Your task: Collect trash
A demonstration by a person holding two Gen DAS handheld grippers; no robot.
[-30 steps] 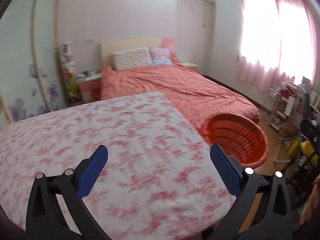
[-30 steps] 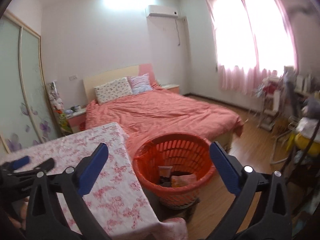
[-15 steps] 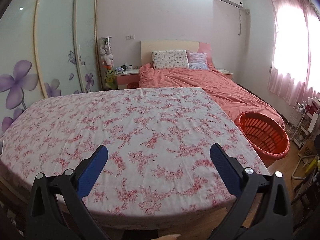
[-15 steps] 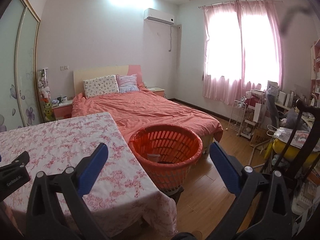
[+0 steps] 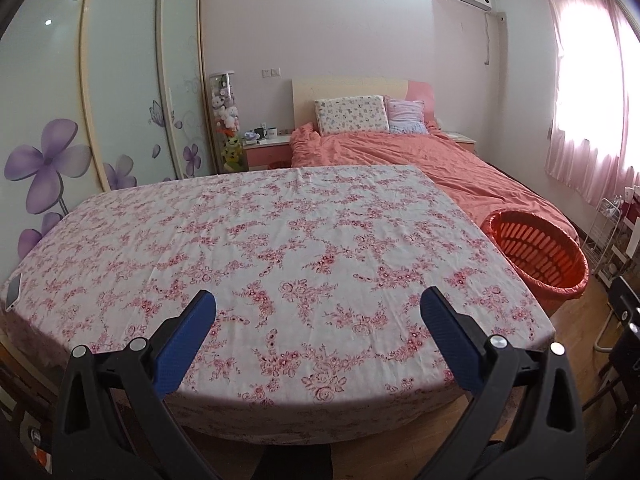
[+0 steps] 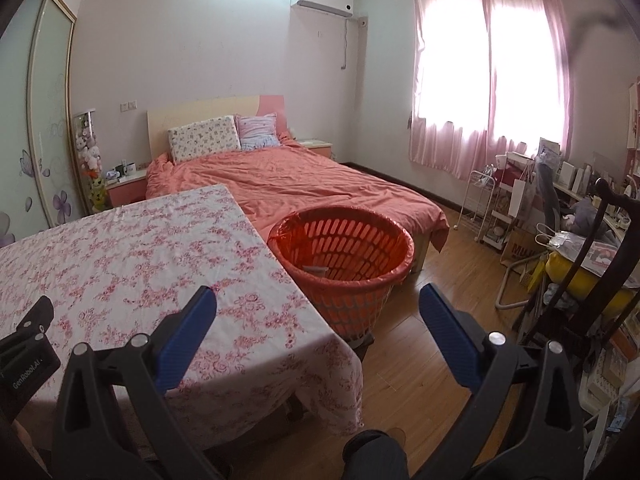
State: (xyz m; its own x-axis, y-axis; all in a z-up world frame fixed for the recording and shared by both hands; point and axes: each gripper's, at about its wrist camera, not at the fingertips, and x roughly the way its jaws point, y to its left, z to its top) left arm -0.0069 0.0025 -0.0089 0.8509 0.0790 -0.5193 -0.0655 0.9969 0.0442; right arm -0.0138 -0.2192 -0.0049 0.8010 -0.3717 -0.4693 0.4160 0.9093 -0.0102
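Observation:
An orange slatted basket (image 6: 344, 256) stands on the floor between the table's right side and the bed; a pale scrap lies inside it. The basket (image 5: 536, 256) also shows at the right of the left wrist view. My left gripper (image 5: 318, 308) is open above the near edge of the table (image 5: 280, 240), which wears a pink floral cloth, with nothing between its fingers. My right gripper (image 6: 318, 306) is open and empty too, held near the table's right corner and short of the basket. The left gripper's black body (image 6: 24, 348) shows at the left edge.
A phone (image 5: 14, 290) lies at the table's far left edge. Behind are a bed (image 6: 300, 184) with a salmon cover, a nightstand (image 5: 266, 150) and a wardrobe (image 5: 112, 100). A wire rack (image 6: 484, 200), desk clutter and a black chair (image 6: 592, 264) crowd the right side. Wooden floor (image 6: 432, 356) lies beside the basket.
Both cameras have pulled back from the table and basket. The basket now sits farther off in each view, and the whole tabletop shows. Both grippers stay open.

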